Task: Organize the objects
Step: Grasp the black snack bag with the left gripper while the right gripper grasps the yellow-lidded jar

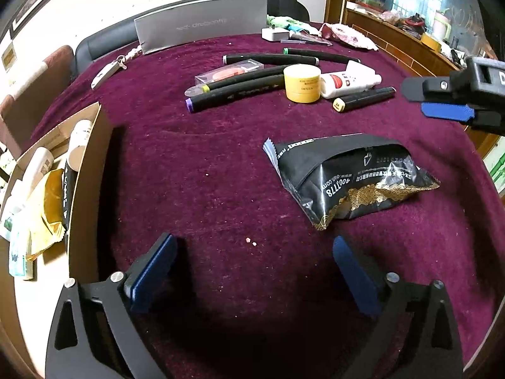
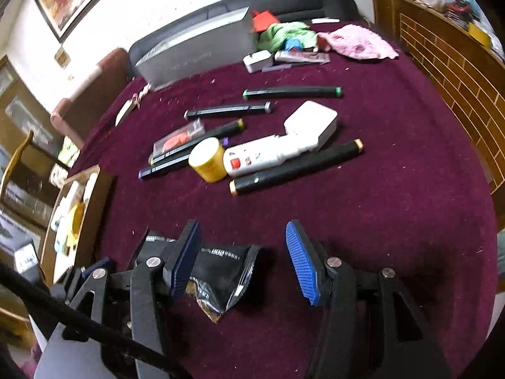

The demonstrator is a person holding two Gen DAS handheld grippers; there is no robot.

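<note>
1. Right of the cardboard box (image 1: 85,170), on the purple cloth (image 1: 202,158), we see the black snack bag (image 1: 347,177) lying flat, long axis running across the left wrist view.
2. Our left gripper (image 1: 252,271) is spread wide and empty; the bag sits ahead and to its right.
3. Our right gripper (image 2: 243,255) is half open, holding nothing; the bag lies under its left finger, so we judge it nearer.
4. Markers (image 1: 236,90) and yellow jar (image 1: 302,83) sit beyond the bag.
</note>
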